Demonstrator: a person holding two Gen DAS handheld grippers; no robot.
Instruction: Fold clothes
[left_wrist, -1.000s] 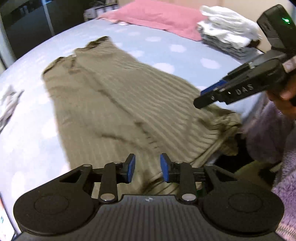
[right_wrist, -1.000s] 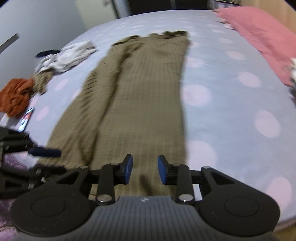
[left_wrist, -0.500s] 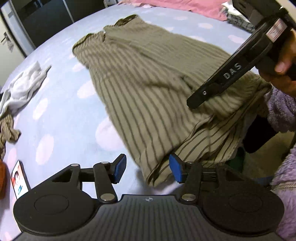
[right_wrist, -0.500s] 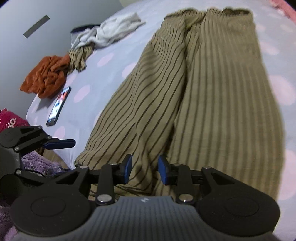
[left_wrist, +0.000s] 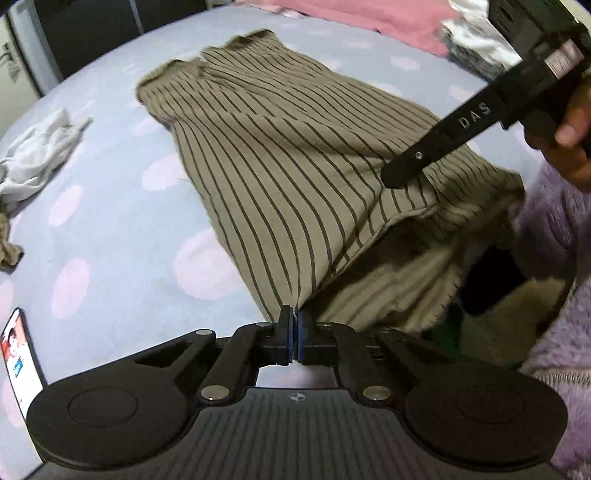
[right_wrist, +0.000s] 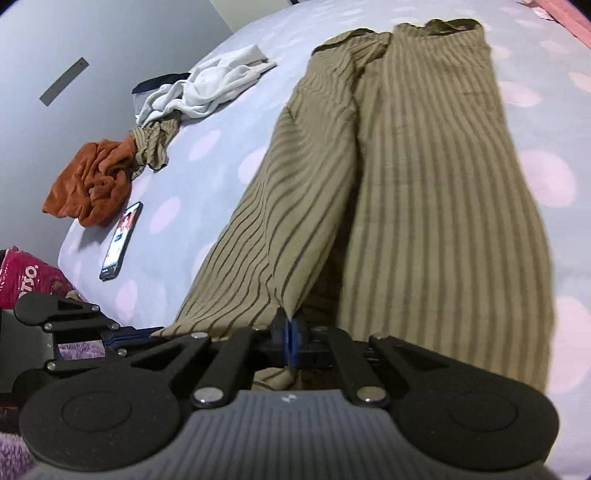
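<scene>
trousers (right_wrist: 424, 177) on bed (right_wrist: 546, 110), phone (right_wrist: 122, 240) left

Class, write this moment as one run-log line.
step: grasp hem | left tongs: shut on striped garment | right tongs: shut on striped garment | garment: flat on bed

The trousers' (left_wrist: 295, 173) near hem dropped over the bed (left_wrist: 110, 229) edge, hidden behind them. The phone (left_wrist: 18, 362) was cut off beside the bed's corner.
</scene>
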